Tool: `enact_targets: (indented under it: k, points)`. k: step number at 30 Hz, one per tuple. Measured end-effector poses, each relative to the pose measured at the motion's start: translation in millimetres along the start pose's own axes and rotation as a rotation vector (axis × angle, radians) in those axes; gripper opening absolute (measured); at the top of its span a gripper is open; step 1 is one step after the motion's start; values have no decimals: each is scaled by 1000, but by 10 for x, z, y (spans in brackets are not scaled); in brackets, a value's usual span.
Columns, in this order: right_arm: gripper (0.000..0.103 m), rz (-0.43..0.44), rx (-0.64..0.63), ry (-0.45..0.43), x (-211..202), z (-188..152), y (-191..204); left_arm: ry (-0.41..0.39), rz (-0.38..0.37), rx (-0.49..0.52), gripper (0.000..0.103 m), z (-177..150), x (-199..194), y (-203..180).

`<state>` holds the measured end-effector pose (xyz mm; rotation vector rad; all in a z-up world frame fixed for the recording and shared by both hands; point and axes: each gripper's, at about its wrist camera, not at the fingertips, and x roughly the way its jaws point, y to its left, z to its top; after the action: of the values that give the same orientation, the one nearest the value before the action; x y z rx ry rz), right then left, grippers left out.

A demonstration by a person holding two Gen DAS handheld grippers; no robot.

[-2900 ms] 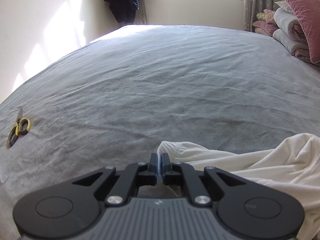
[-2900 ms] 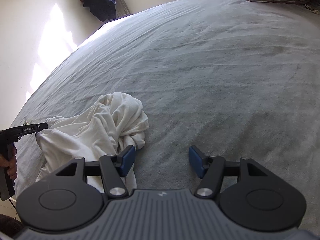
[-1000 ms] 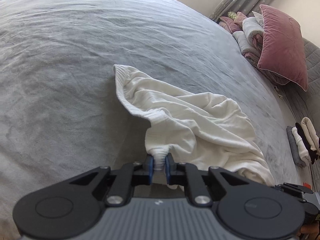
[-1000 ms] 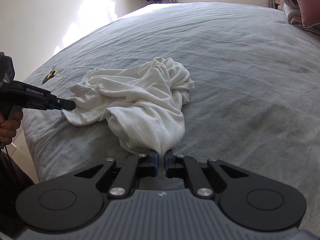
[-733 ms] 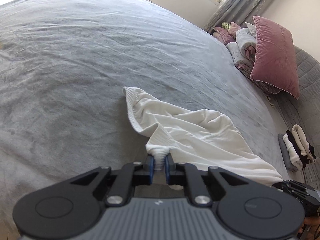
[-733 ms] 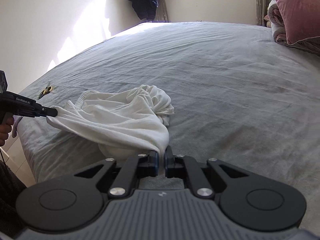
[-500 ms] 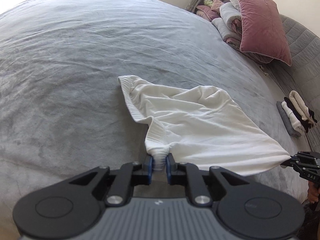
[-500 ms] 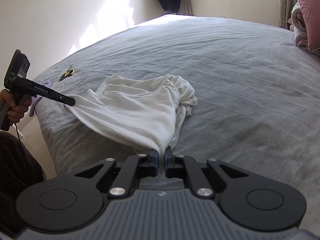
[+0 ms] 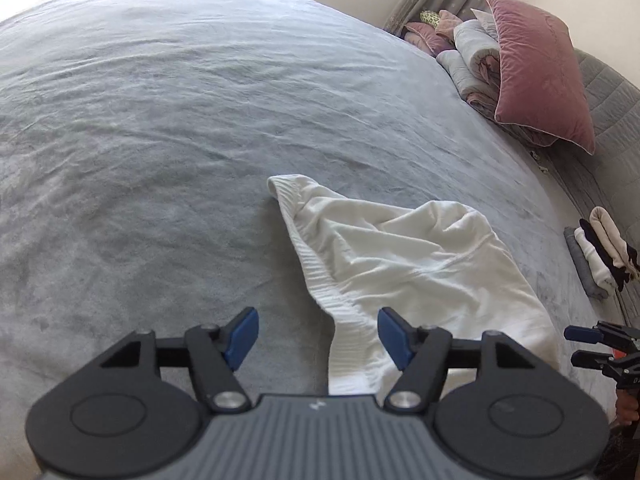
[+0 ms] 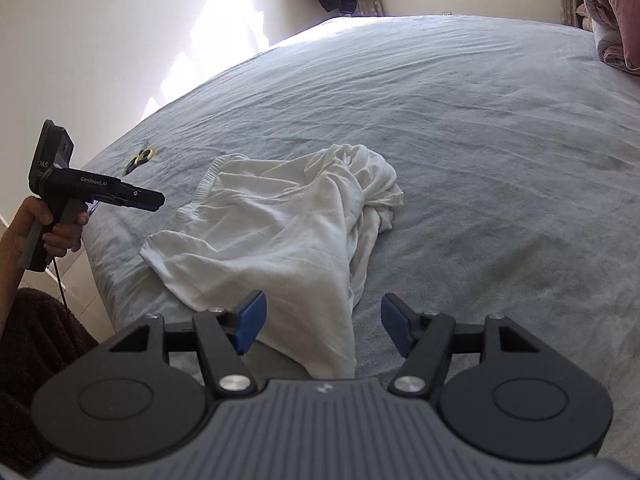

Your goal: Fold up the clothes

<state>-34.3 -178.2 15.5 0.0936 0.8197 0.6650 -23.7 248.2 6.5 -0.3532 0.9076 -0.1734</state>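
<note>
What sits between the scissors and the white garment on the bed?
Nothing: in the right wrist view, only bare grey bed cover separates the scissors from the white garment.

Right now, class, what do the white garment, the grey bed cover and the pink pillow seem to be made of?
White garment: soft matte knit, probably cotton; ribbed hem, limp creases.
Grey bed cover: matte woven or brushed fabric; fine wrinkles, no shine.
Pink pillow: likely velvet; patchy sheen, piped edge.
</note>
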Motion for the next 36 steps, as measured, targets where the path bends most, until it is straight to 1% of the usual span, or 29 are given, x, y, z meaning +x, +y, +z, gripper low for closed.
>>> enact_targets:
  k: [3,5,7,8,10,11,12,14,18,20,22,23,24,25,26,27,28,30,32,33,36]
  points:
    - [68,3,114,-35,66,88,-131,-59,41,-3,65,117,103,-13]
    - [65,0,194,-55,128,134,-223,-102,41,-41,63,194,175,30]
    - [59,-2,278,-73,186,154,-321,-146,56,-90,60,260,241,90]
    - [58,-4,329,-83,219,163,-381,-165,68,-113,58,276,273,125]
    - [51,-6,453,-98,291,148,-522,-202,93,-159,53,303,336,198]
    - [49,-6,521,-102,336,140,-600,-207,92,-180,47,310,378,236]
    - [46,-7,581,-96,392,137,-672,-209,83,-200,44,310,422,274]
    - [43,-6,658,-90,496,130,-757,-204,66,-236,40,305,509,334]
    - [43,5,770,-106,664,143,-849,-220,31,-253,39,298,565,360]
    - [43,7,804,-129,722,179,-866,-223,-1,-262,39,298,582,377]
    - [42,5,830,-145,791,222,-874,-219,-8,-266,35,301,605,371]
    - [41,3,839,-149,830,247,-873,-216,-10,-268,33,304,616,367]
    - [37,-2,835,-146,869,271,-860,-214,-15,-267,30,306,634,360]
    - [30,-8,830,-143,907,296,-846,-210,-17,-268,29,306,651,348]
    - [25,-16,819,-137,942,317,-827,-207,-19,-269,27,306,667,337]
    - [14,-23,807,-131,976,338,-809,-203,-21,-270,24,306,684,325]
    - [7,-30,798,-124,1009,346,-796,-199,-22,-271,21,306,700,313]
    - [3,-43,783,-128,1031,351,-784,-191,-33,-274,9,304,733,283]
    - [3,-61,763,-142,1000,358,-787,-189,-22,-264,5,299,762,231]
    - [3,-84,750,-153,953,368,-795,-197,-14,-259,3,298,766,212]
    - [2,-155,709,-187,810,400,-821,-222,-2,-260,2,300,758,175]
